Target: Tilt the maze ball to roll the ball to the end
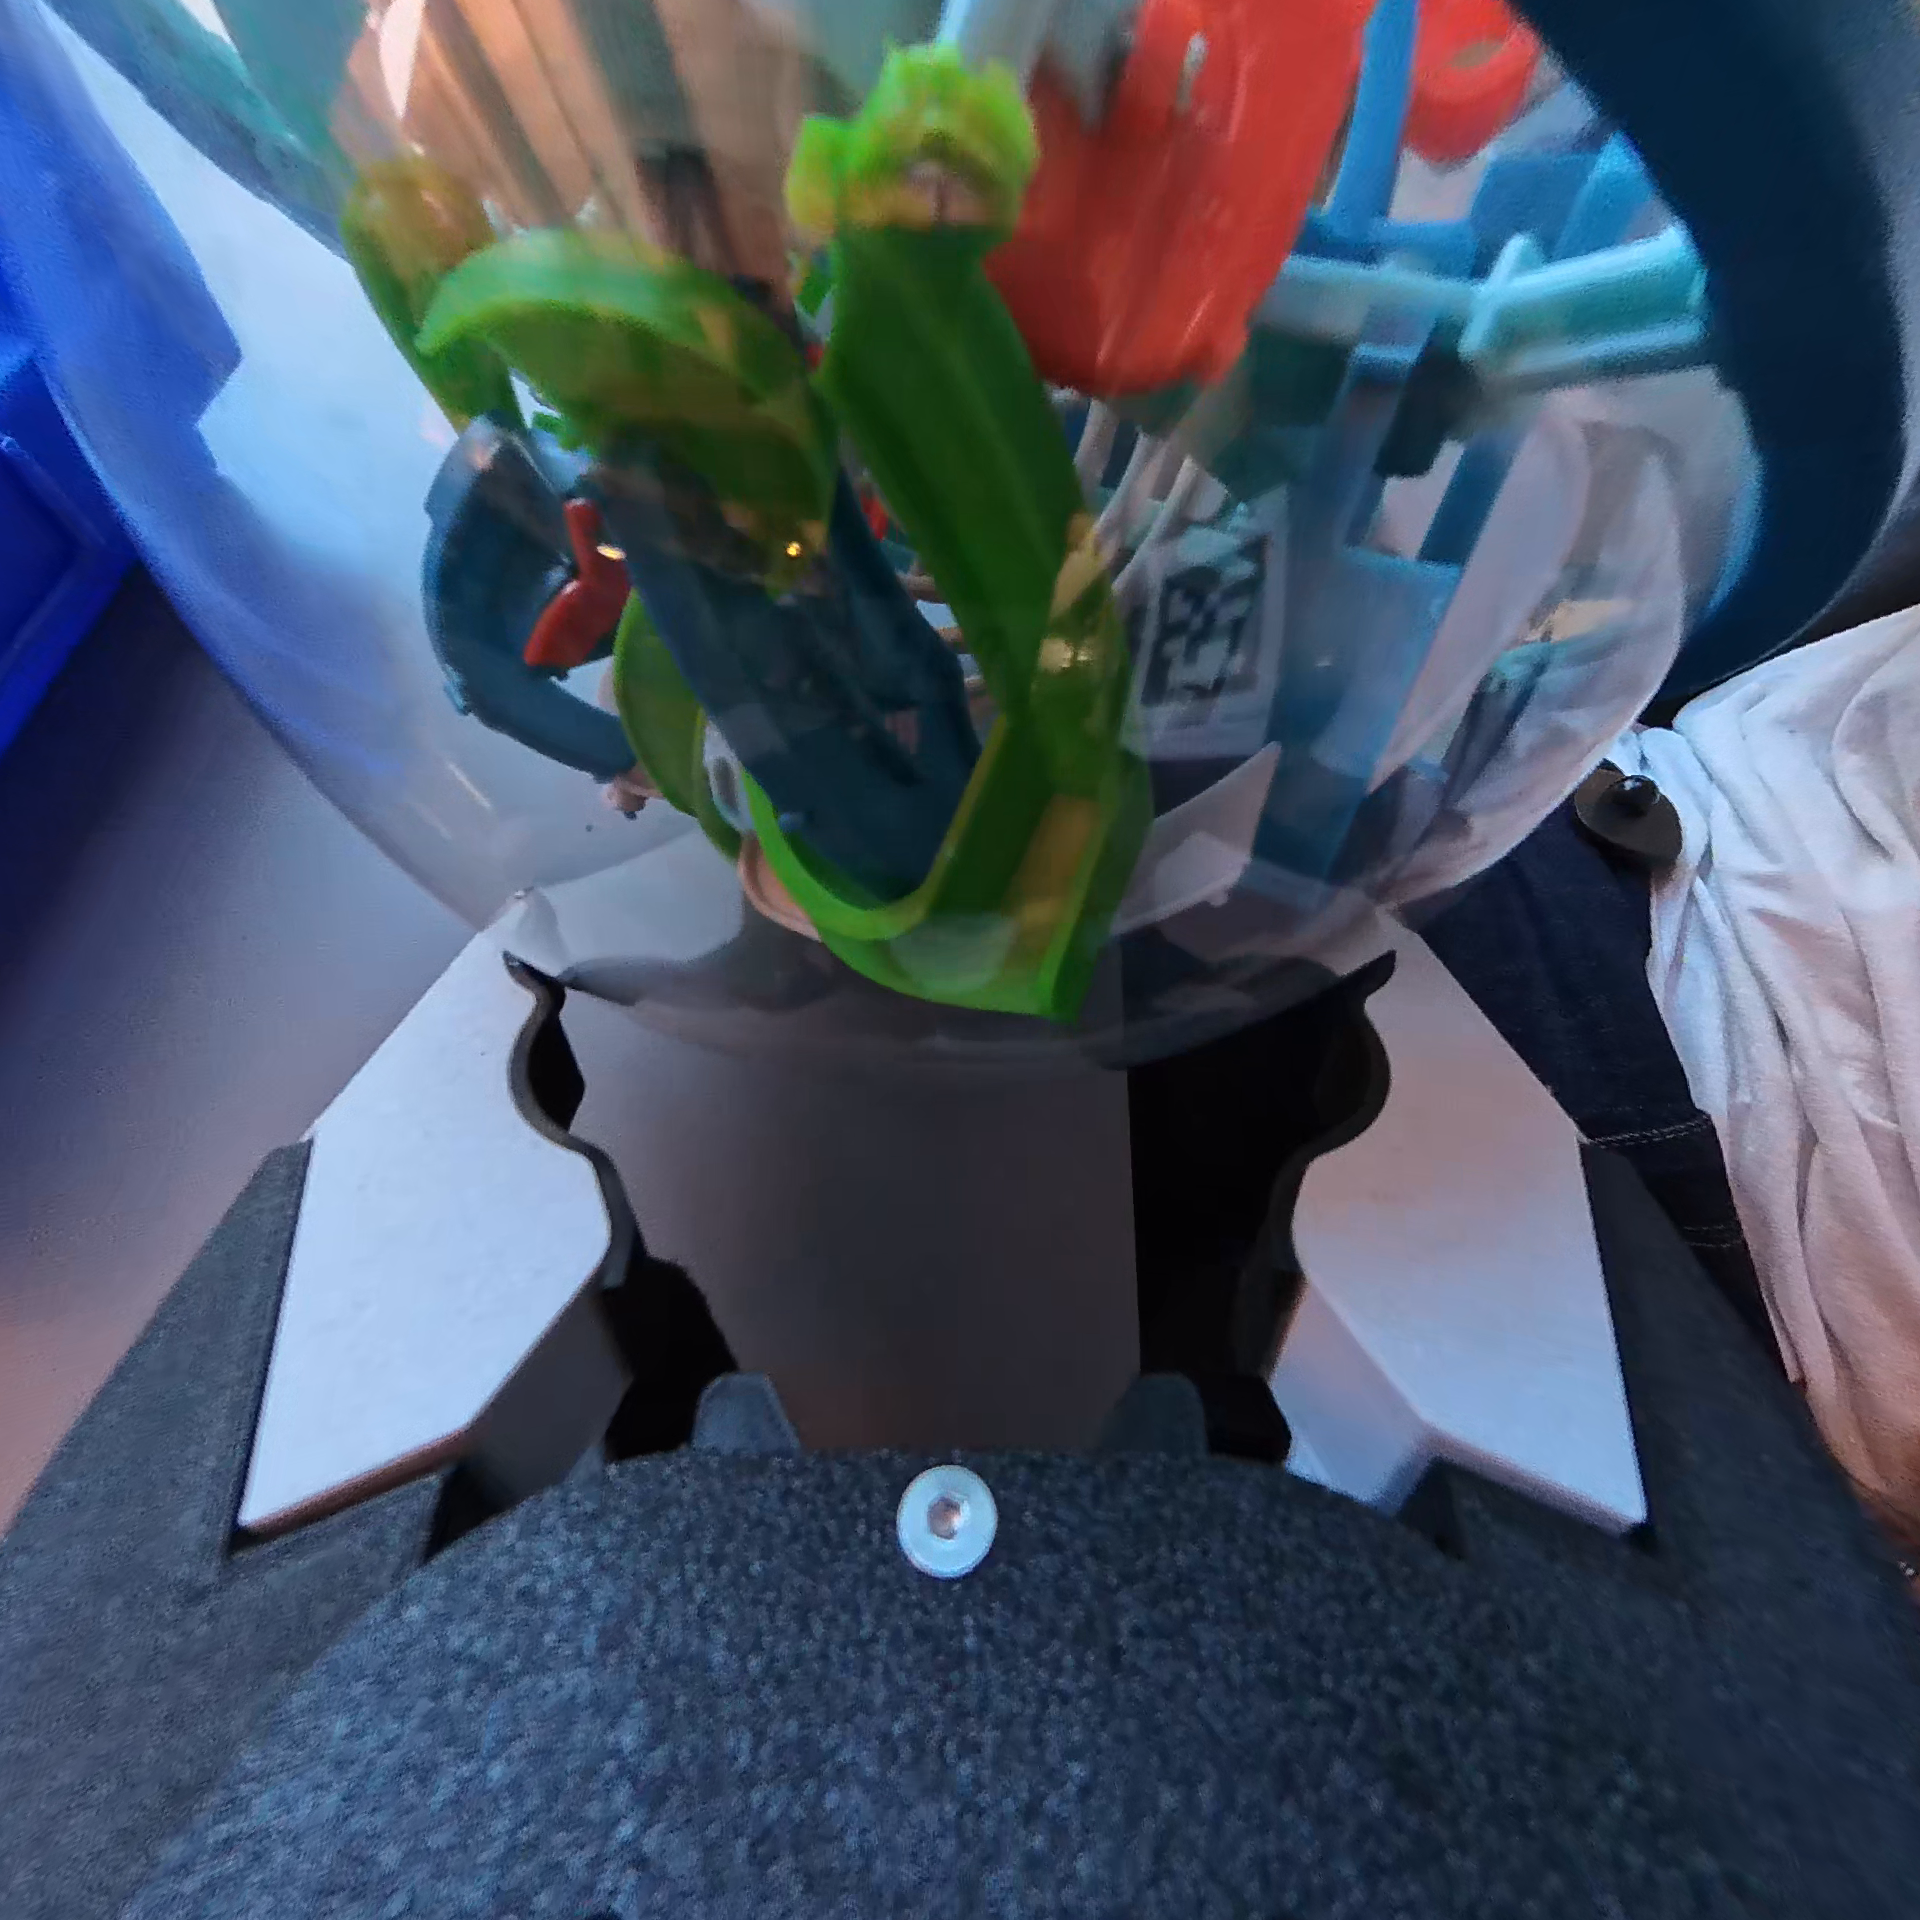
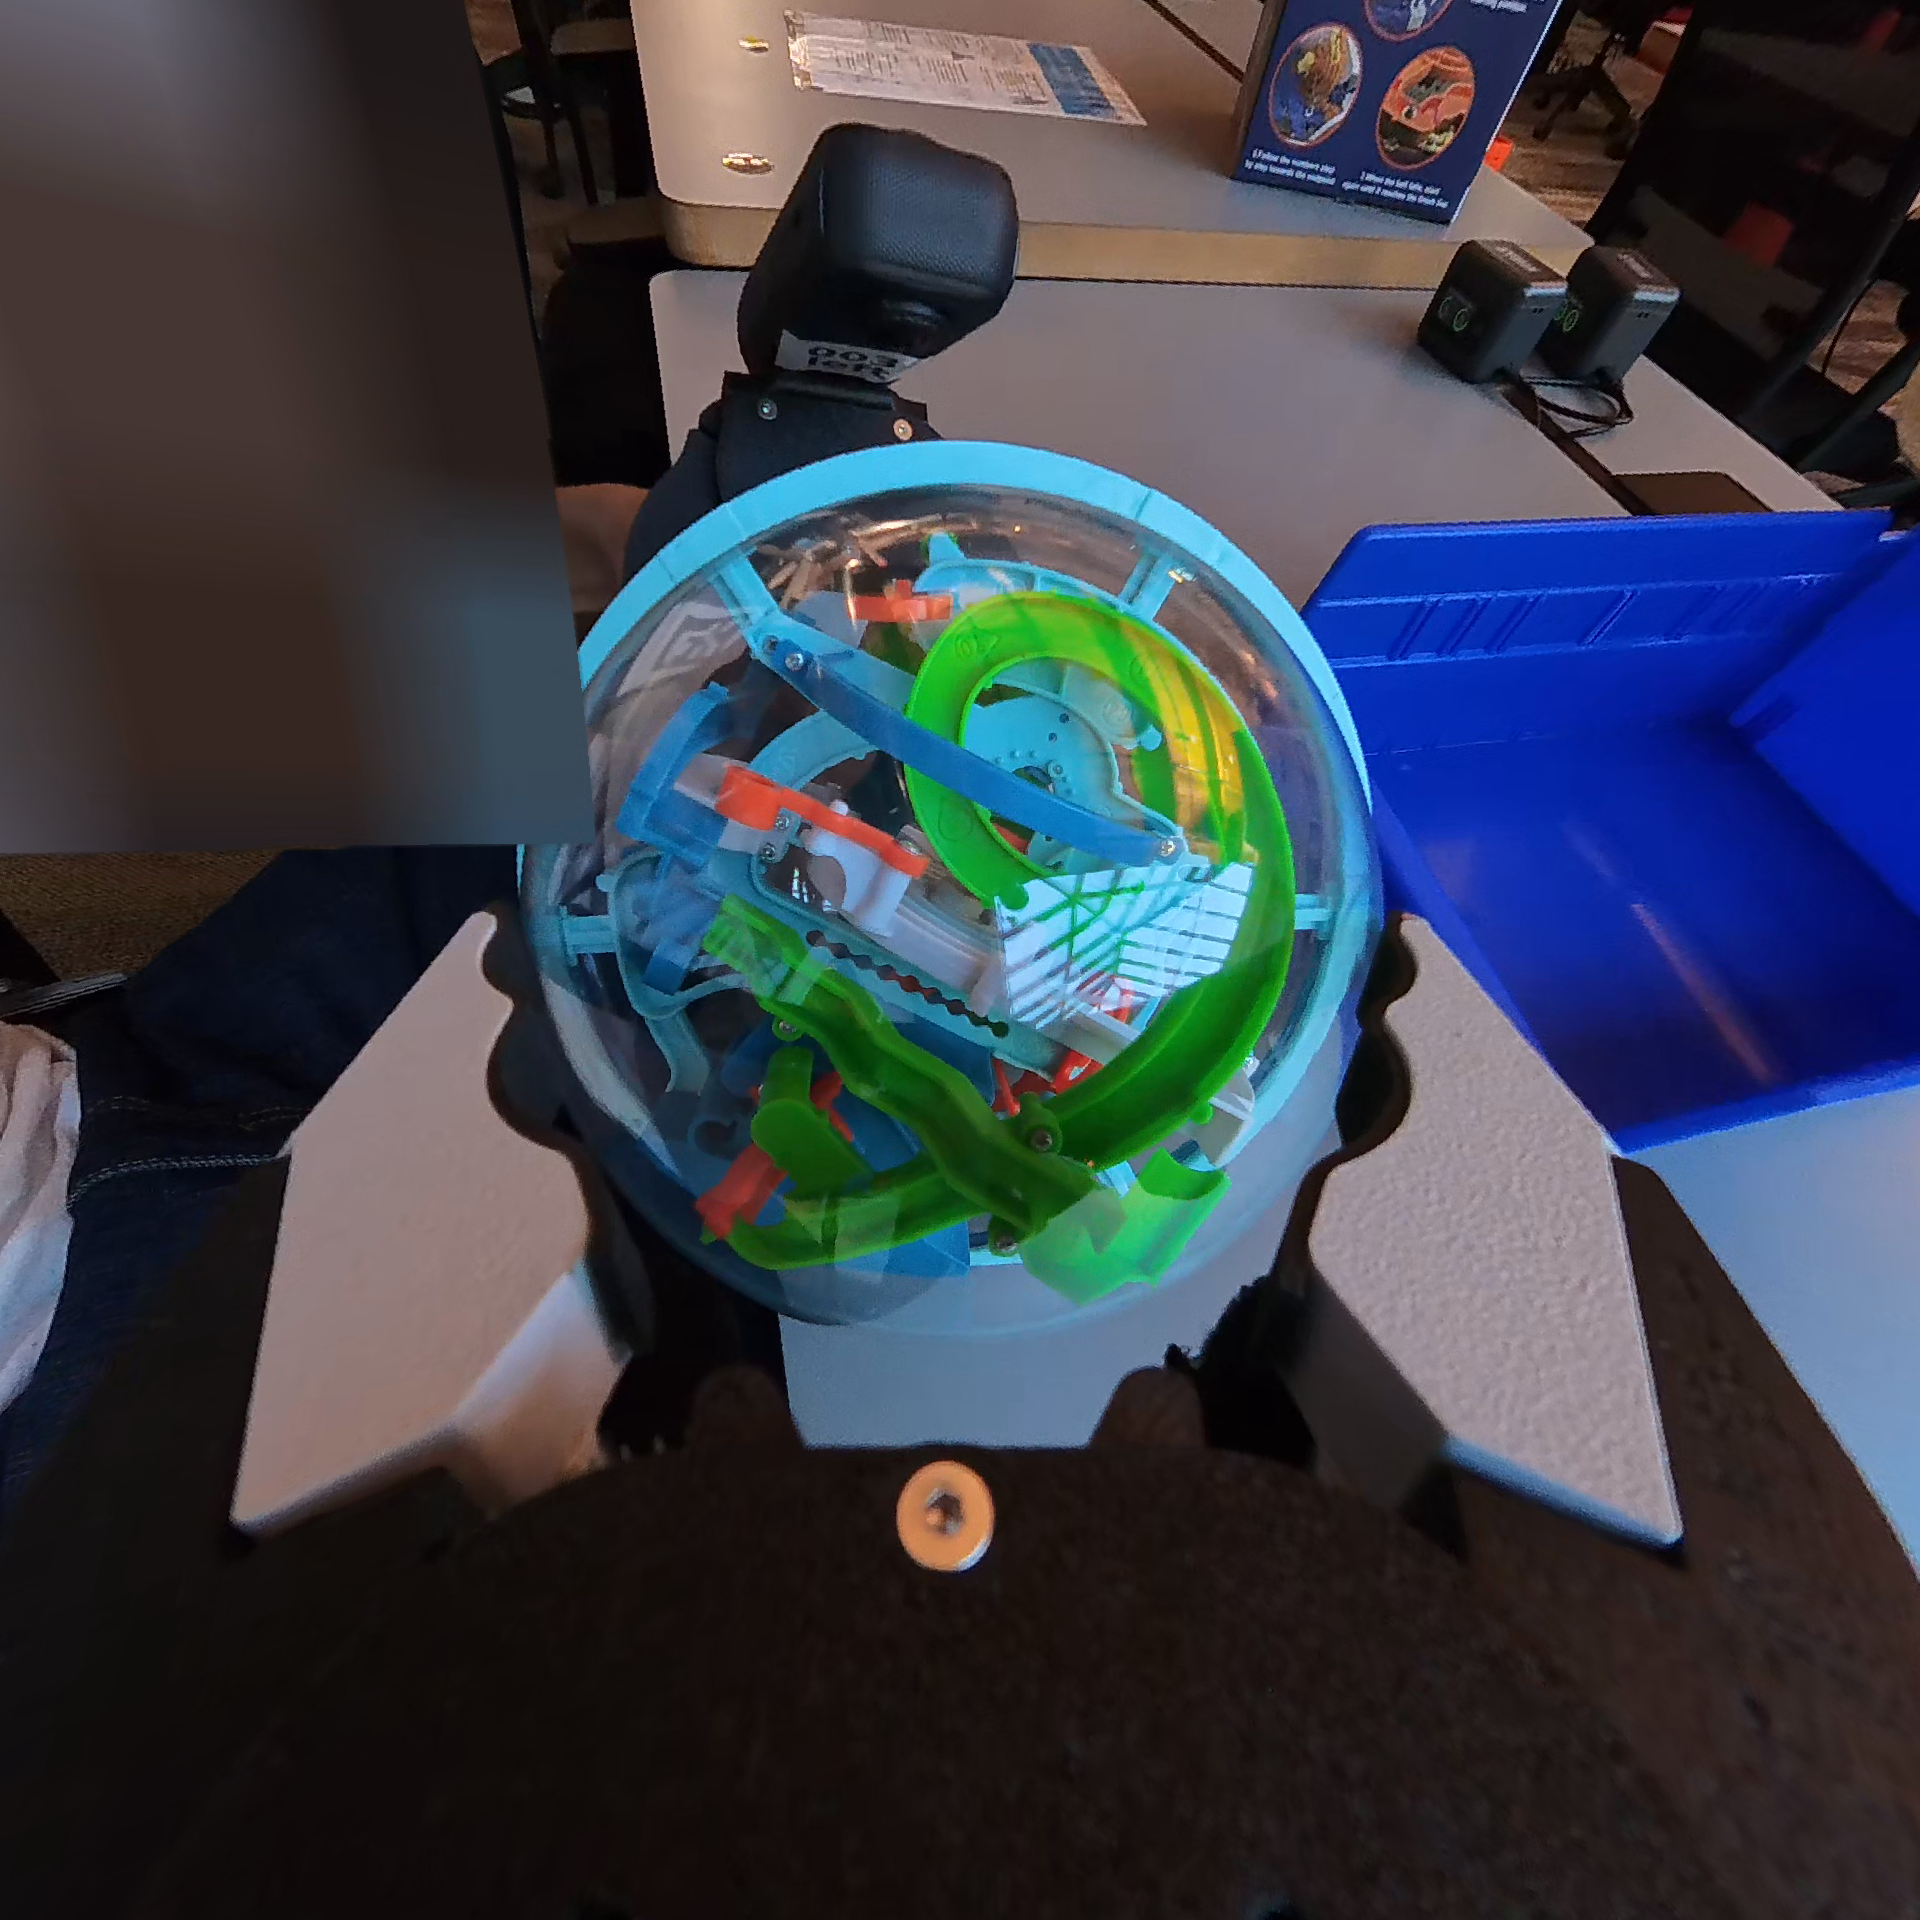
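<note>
The maze ball (image 2: 935, 883) is a clear sphere with a light-blue ring and green, blue and orange tracks inside. It is held off the table, pinched between my two grippers from opposite sides. My right gripper (image 2: 945, 977) has its jaws spread wide, and its fingertips (image 2: 504, 956) cradle the near side of the sphere. In the left wrist view the maze ball (image 1: 935, 520) fills the upper frame, blurred. My left gripper (image 1: 951, 997) is also spread wide, with its tips against the sphere. Its body (image 2: 894, 260) shows behind the ball. I cannot make out the small rolling ball.
A blue plastic bin (image 2: 1662, 831) lies open right of the ball and shows at the left edge (image 1: 62, 416). The grey table (image 2: 1195, 364) holds two small black boxes (image 2: 1496, 312) and a blue carton (image 2: 1382, 104). A person's jeans (image 2: 208, 987) and white cloth (image 1: 1787, 883) are close.
</note>
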